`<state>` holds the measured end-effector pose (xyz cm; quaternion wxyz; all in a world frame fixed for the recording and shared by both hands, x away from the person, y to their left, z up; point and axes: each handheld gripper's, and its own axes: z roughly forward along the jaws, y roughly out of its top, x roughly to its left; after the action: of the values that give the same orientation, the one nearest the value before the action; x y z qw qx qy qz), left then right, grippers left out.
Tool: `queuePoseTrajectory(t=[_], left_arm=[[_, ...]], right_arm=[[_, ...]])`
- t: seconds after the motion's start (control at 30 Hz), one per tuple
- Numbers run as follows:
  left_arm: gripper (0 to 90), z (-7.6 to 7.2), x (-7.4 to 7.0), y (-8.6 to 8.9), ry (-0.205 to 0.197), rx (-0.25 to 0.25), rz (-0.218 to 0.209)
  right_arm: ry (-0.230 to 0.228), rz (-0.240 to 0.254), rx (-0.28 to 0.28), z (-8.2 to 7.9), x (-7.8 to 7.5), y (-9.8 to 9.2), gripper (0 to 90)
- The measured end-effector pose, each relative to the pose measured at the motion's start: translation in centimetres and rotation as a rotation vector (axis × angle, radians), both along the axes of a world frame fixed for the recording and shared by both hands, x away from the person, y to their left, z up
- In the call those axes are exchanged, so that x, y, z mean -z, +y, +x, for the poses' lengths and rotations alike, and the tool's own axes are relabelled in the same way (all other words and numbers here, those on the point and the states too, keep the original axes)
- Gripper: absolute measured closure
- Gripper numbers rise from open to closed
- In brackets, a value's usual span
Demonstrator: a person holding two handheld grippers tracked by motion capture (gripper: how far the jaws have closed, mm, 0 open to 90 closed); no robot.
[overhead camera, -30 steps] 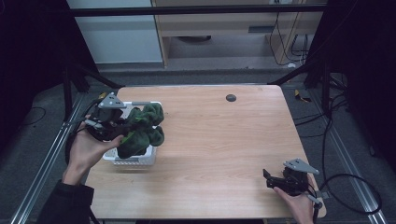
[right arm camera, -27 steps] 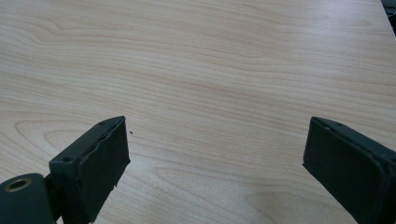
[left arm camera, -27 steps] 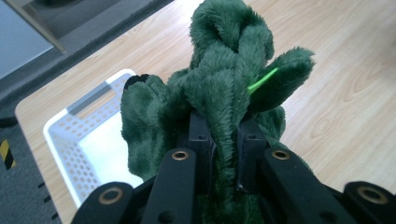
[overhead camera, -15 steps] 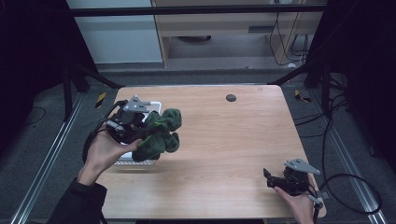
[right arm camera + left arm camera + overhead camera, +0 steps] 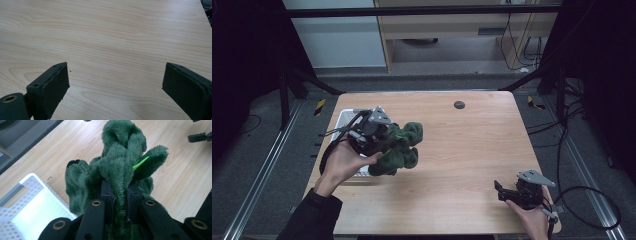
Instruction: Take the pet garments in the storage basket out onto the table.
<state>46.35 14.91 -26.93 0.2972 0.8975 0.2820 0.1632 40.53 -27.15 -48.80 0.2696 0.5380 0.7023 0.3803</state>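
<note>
Over the table's left side, just right of the white perforated basket (image 5: 343, 119), the left gripper (image 5: 379, 136) pinches a green plush toy (image 5: 120, 170) — jaws closed on its fur, toy lifted. Near the front right corner, the right gripper (image 5: 115, 82) rests — jaws spread wide, empty.

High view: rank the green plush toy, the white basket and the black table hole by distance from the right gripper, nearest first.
From the right gripper:
1. Green plush toy, centre-left, held in the left gripper.
2. Black table hole, far edge.
3. White basket, far left.
</note>
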Motion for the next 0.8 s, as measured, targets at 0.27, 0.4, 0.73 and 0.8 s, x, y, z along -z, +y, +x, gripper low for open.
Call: queuePoseTrajectory(t=[0.27, 0.4, 0.73, 0.8], left_arm=[[79.8, 0.3, 1.1, -2.0, 0.020, 0.032, 0.012], [79.7, 0.6, 1.7, -2.8, 0.033, 0.045, 0.018], [79.7, 1.3, 3.3, -5.4, 0.053, 0.073, 0.021], [79.6, 1.5, 3.6, -5.8, 0.057, 0.075, 0.022]], right_arm=[[-0.008, -0.002, 0.001, 0.0, 0.0, -0.1, 6.9], [-0.008, 0.001, 0.000, 0.0, 0.0, -0.1, 6.9], [-0.010, 0.002, -0.002, 0.0, -0.1, -0.1, 6.9], [-0.010, 0.003, -0.002, 0.0, -0.1, -0.2, 6.9]])
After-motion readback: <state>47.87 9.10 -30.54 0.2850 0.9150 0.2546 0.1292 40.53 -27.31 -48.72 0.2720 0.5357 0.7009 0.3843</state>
